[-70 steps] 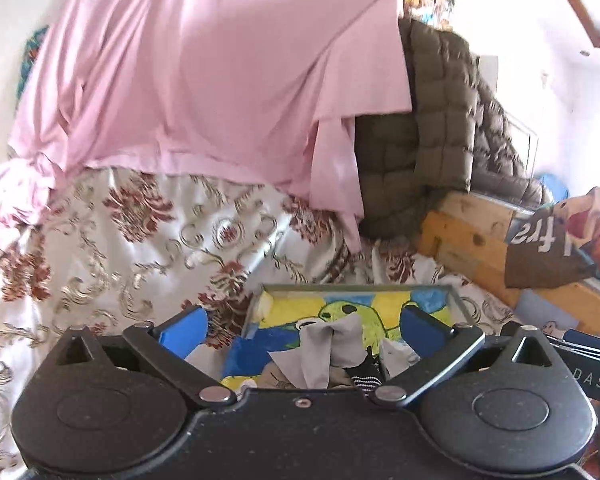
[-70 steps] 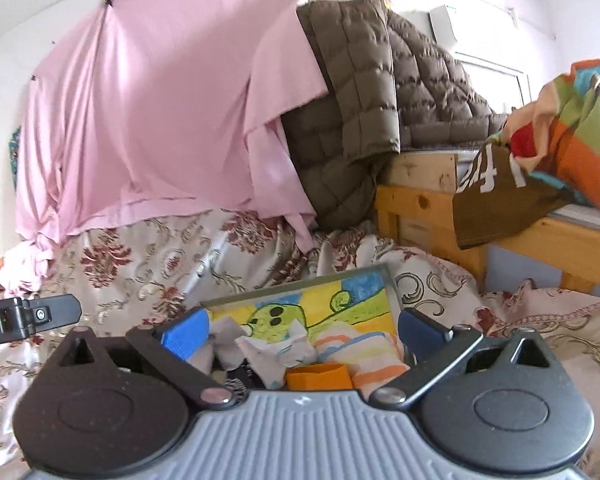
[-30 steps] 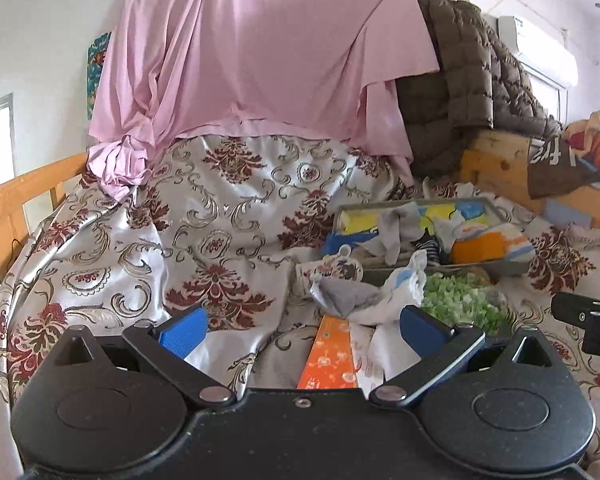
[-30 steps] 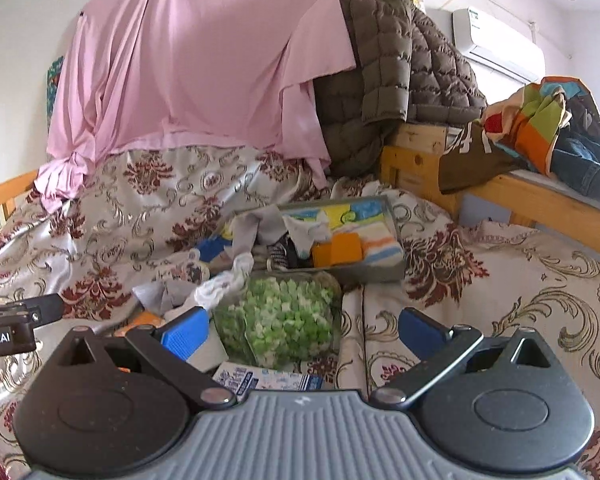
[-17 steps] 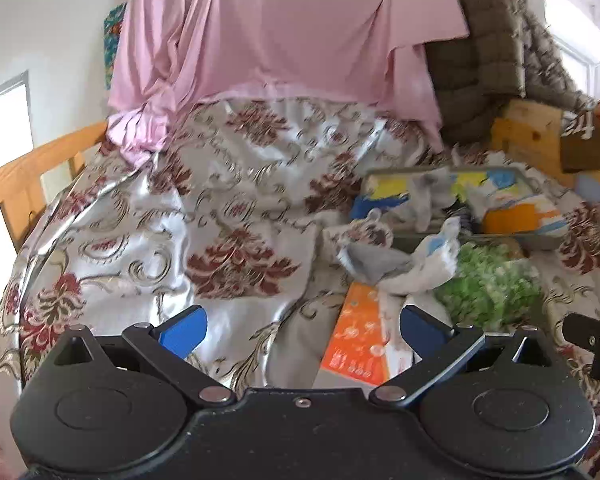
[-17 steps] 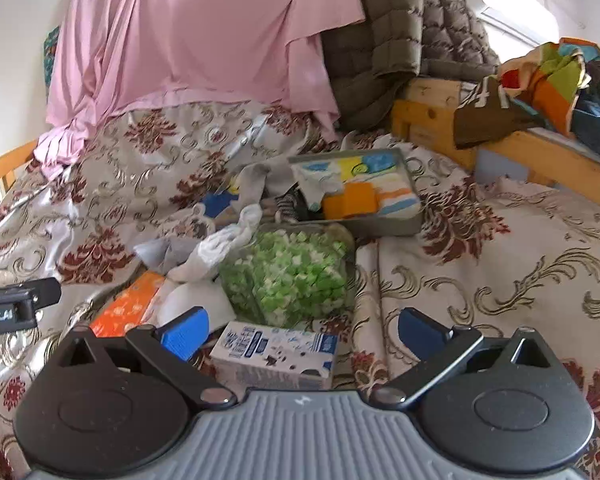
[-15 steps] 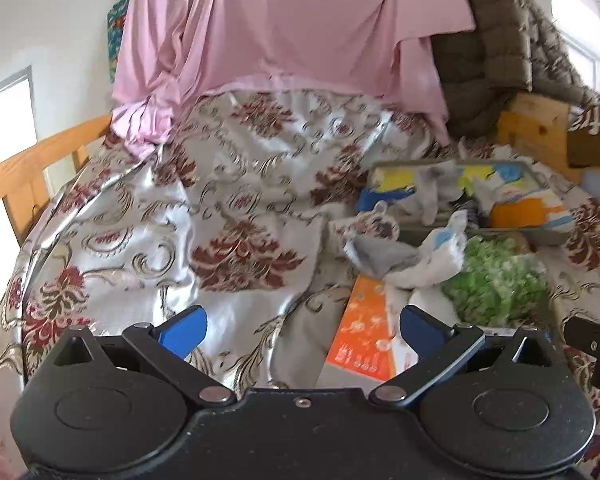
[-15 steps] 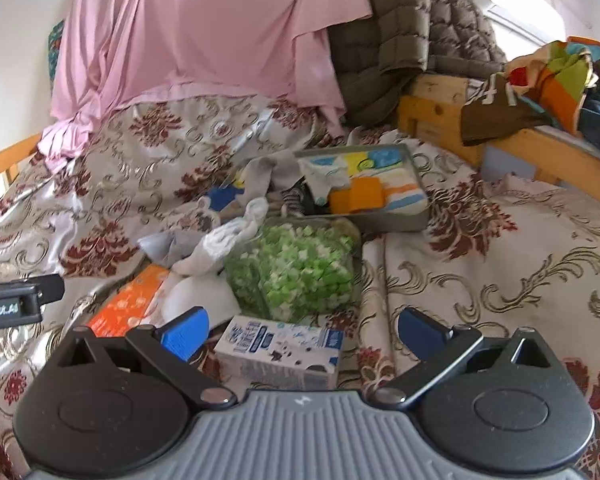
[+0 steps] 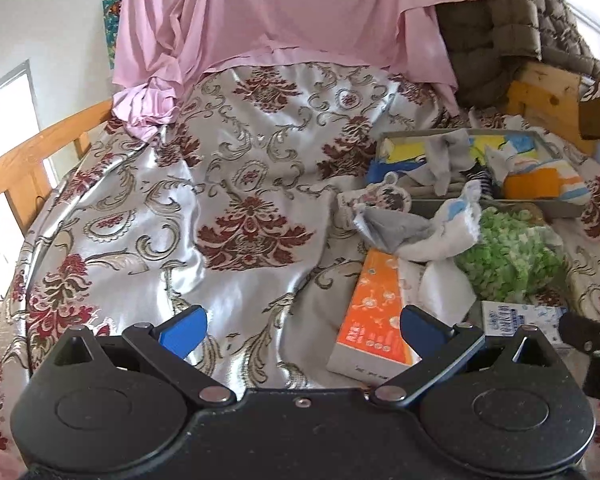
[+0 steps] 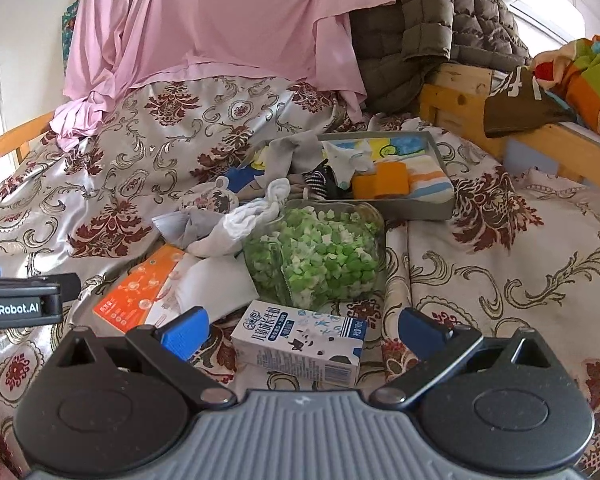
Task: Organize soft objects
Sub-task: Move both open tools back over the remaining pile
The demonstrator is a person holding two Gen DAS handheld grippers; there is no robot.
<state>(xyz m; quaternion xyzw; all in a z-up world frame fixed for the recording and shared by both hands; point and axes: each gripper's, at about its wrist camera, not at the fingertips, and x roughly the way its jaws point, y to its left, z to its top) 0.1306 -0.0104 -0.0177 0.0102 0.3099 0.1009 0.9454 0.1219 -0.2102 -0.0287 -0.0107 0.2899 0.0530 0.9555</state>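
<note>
1. Since soft things are what need sorting, the loose socks come first: a grey sock [image 10: 194, 227] and a white sock [image 10: 242, 224] lie crumpled together left of centre in the right wrist view, just outside the tray [image 10: 436, 208] in the upper middle, which already holds folded socks and an orange piece.
2. Around them sit hard things to avoid: a clear bag of green pieces [image 10: 320, 258] touching the white sock on its right, an orange box [image 10: 140, 294] below them, and a milk carton [image 10: 300, 340] at the bottom centre.
3. The right gripper [image 10: 300, 330] hangs spread wide with nothing in it, its blue pads either side of the carton; the left gripper [image 9: 300, 330] is likewise spread wide and empty, over bare bedspread [image 9: 220, 220] at the lower centre of its view.
4. My advice: reach over the carton, pinch one sock at its bunched middle, not the pair's overlap, and lift straight up so the bag is not dragged.
5. Likely risk: the satin cover catching between the pads, so close just above it.
</note>
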